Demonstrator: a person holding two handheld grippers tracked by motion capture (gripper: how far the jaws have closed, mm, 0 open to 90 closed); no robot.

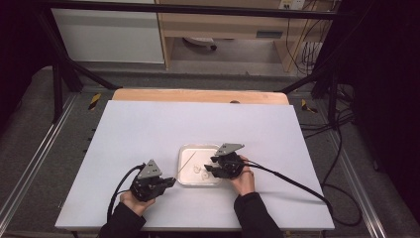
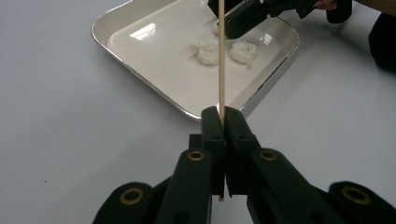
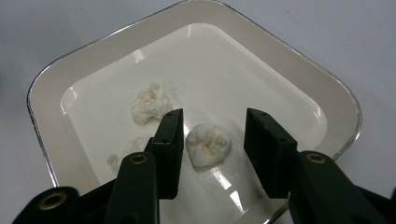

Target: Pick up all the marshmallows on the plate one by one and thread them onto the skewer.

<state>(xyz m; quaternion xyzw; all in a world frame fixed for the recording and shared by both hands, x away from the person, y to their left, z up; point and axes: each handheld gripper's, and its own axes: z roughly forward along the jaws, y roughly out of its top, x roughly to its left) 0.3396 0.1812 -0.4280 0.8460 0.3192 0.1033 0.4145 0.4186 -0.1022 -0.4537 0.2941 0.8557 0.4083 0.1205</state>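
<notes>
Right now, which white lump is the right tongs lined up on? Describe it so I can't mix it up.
Start at the square white tray near the middle of the table. Inside it lie a few white, crumbly lumps; the one you want sits between the open jaws of the right tongs. Unlike the taller lump farther off and the small bits outside the jaws, it is rounded and compact.

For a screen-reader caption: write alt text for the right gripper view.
The right gripper is open, its two black fingers straddling a small white lump in a shallow cream tray. More white lumps lie farther left in the tray, which sits on a pale table.
</notes>
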